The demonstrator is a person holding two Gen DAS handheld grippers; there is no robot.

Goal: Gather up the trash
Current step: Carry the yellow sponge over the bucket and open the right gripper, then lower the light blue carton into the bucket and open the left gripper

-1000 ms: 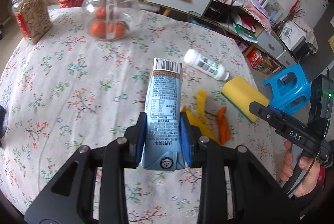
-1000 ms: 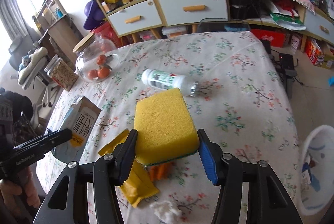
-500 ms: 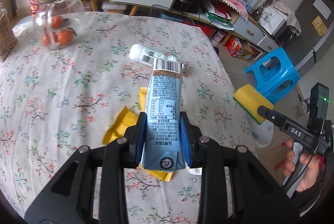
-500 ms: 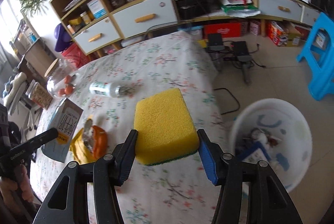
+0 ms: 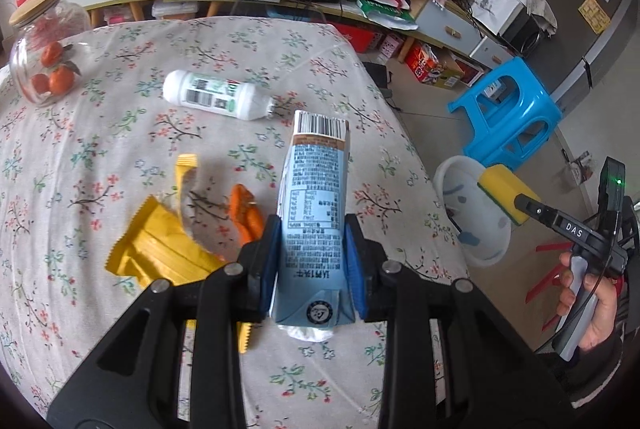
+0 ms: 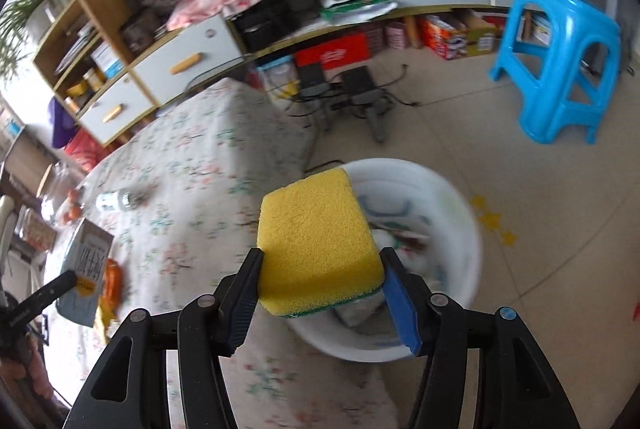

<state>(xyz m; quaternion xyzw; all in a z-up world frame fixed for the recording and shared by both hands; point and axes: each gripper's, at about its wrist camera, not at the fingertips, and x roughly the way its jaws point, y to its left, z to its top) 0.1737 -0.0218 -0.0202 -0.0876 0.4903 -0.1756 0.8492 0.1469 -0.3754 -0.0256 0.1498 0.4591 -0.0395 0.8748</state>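
Sponge (image 6: 318,245), pinched in the right gripper (image 6: 320,293) over the near rim of the white bin (image 6: 460,229) beyond the table's right edge: best released once centred, carton (image 5: 314,209) kept clamped by the left gripper (image 5: 312,265).

The right tongs (image 6: 320,285) clamp a yellow sponge (image 6: 316,245) above a white bin (image 6: 460,229) on the floor, just beside the table (image 6: 200,169). A blue stool (image 6: 560,57) stands well apart.
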